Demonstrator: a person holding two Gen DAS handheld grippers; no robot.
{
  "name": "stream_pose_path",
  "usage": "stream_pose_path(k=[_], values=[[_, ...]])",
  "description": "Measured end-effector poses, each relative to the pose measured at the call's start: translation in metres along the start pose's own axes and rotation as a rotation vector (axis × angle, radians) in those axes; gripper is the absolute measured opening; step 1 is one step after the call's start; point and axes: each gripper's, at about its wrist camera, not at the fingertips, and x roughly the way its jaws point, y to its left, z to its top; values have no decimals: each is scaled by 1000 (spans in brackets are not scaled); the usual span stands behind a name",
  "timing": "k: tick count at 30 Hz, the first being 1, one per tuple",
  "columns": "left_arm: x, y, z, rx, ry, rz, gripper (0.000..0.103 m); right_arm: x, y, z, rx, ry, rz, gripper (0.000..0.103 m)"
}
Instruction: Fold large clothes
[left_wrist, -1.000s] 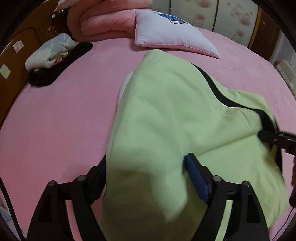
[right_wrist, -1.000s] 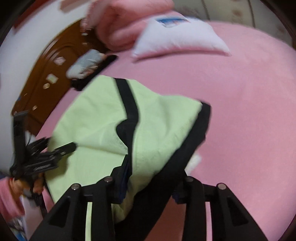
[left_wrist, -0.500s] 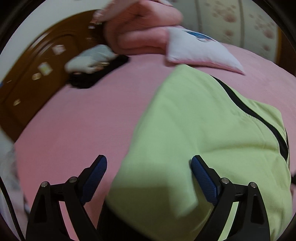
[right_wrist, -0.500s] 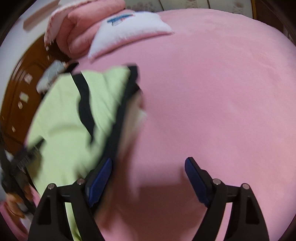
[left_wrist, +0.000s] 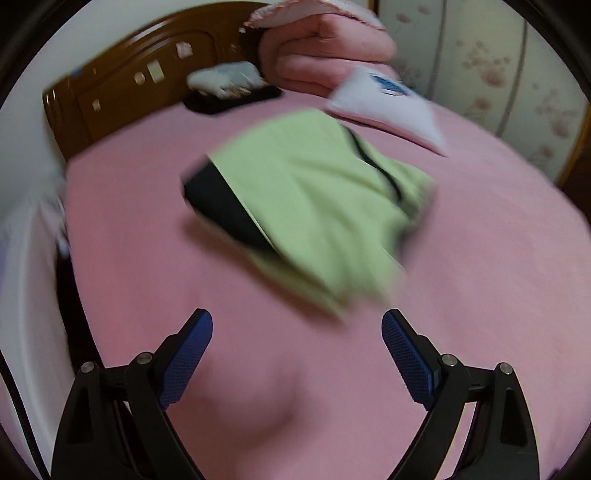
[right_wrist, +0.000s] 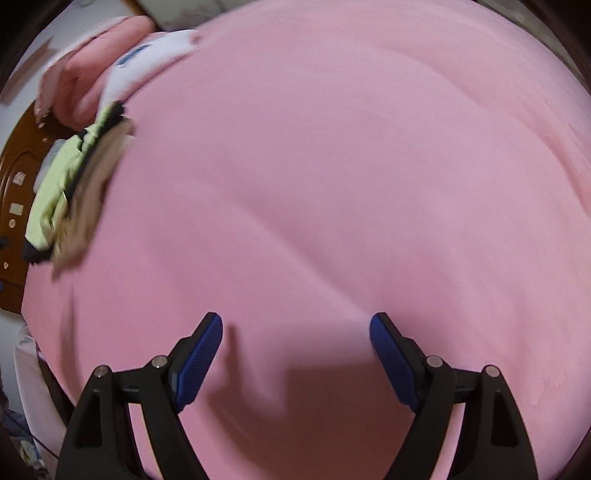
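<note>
The soft green garment, black-trimmed and folded into a rumpled slab, lay on the fuzzy pink bed while both left tongs and right tongs gaped empty.

Right tongs spread wide, empty, over pink bedsheet, green garment far left
</note>
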Motion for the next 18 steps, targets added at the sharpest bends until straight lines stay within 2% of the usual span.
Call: stream_pose_path(k=[2, 4, 5, 7, 8, 11, 12, 13, 15, 18], values=[[-25, -22, -43, 3, 31, -40, 92, -32, -46, -31, 43, -9, 34, 83], [-45, -48, -87, 48, 87, -53, 92, -62, -79, -60, 101, -17, -12, 86], [-57, -61, -110, 90, 111, -46, 92, -83, -101, -76, 146, -17, -37, 91], [-83, -83, -148, 181, 131, -33, 92, -108, -124, -99, 185, -9, -88, 93], [-97, -91, -164, 221, 142, -38, 92, -127, -138, -113, 195, 0, -149, 93], [-135, -100, -197, 254, 226, -86, 92, -170, -158, -140, 133, 24, -325, 93], [-150, -101, -205, 256, 263, -98, 92, -178, -156, -143, 123, 28, -351, 93], [-163, -102, -210, 262, 282, -105, 92, -192, -161, -150, 120, 32, -363, 93], [-185, -106, -214, 307, 300, -120, 92, -222, -163, -160, 144, 49, -332, 94], [-220, -119, -214, 427, 274, -167, 92, -261, -158, -172, 192, 55, -272, 94]])
